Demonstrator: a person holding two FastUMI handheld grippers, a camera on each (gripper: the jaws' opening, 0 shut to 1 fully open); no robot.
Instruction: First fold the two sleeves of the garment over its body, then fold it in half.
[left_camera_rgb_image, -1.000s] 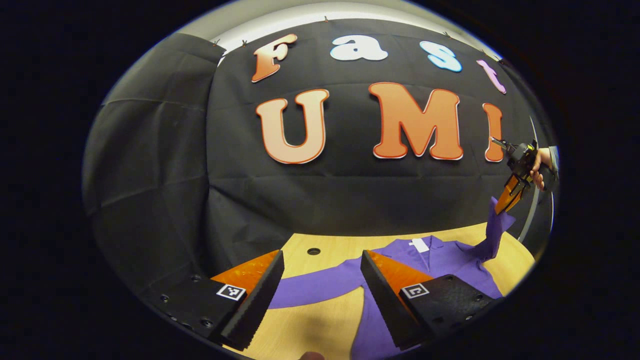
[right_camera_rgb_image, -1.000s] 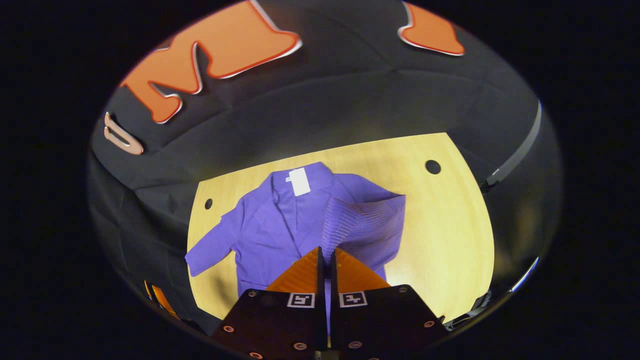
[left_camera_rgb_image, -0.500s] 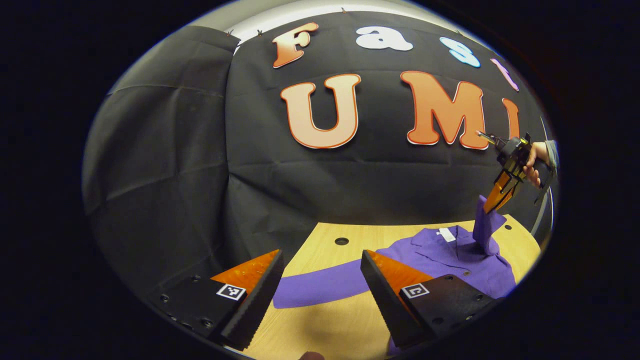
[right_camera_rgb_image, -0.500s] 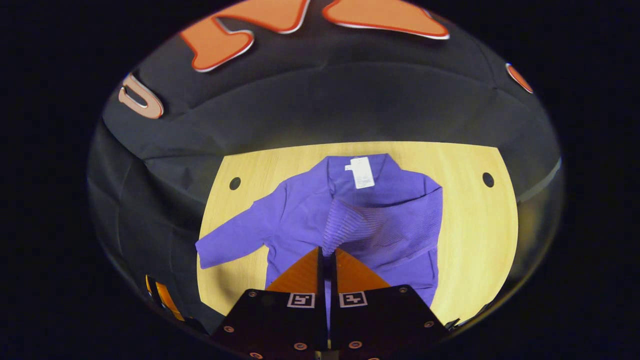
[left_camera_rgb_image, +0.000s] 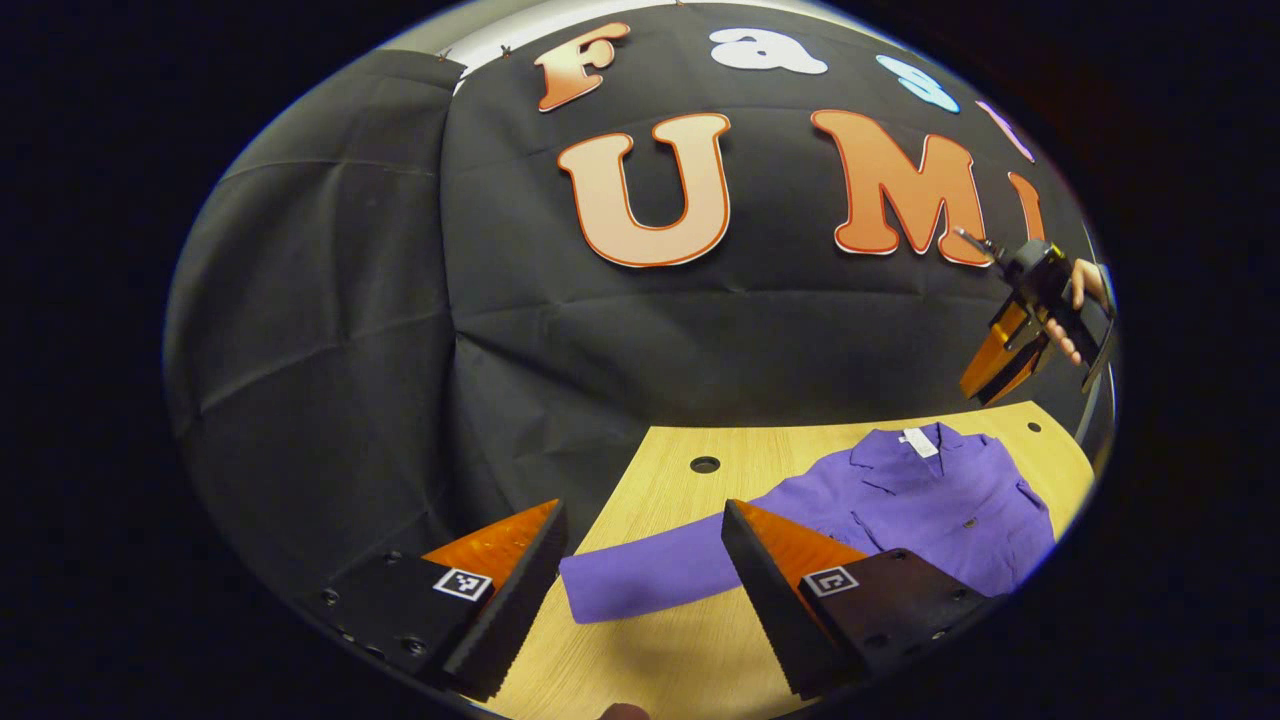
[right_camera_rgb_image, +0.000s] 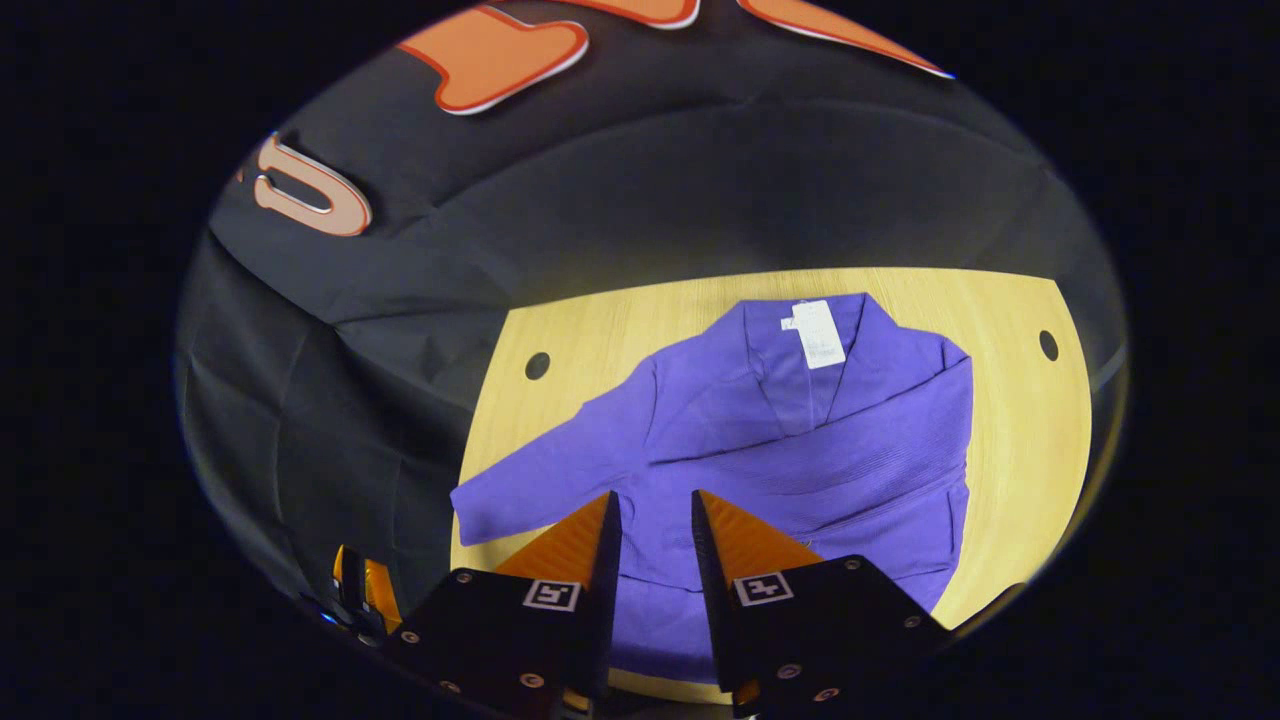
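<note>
Lying flat on pale wood (right_camera_rgb_image: 1010, 420), ribbed purple garment (right_camera_rgb_image: 800, 450), one sleeve (right_camera_rgb_image: 540, 480) outstretched.

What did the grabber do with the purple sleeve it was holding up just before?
The right gripper opened and let go; that sleeve dropped flat across the purple garment. The left gripper stayed open above the other sleeve, still spread on the table.

Garment (right_camera_rgb_image: 800, 450) solid purple, faint ribbed texture across folded sleeve. White label (right_camera_rgb_image: 820, 333) at collar, upper centre of right gripper view. Desk (right_camera_rgb_image: 1010, 420) pale yellow wood grain, dark round holes (right_camera_rgb_image: 537, 365) near corners. Booth wall (left_camera_rgb_image: 330, 330) black, creased.
</note>
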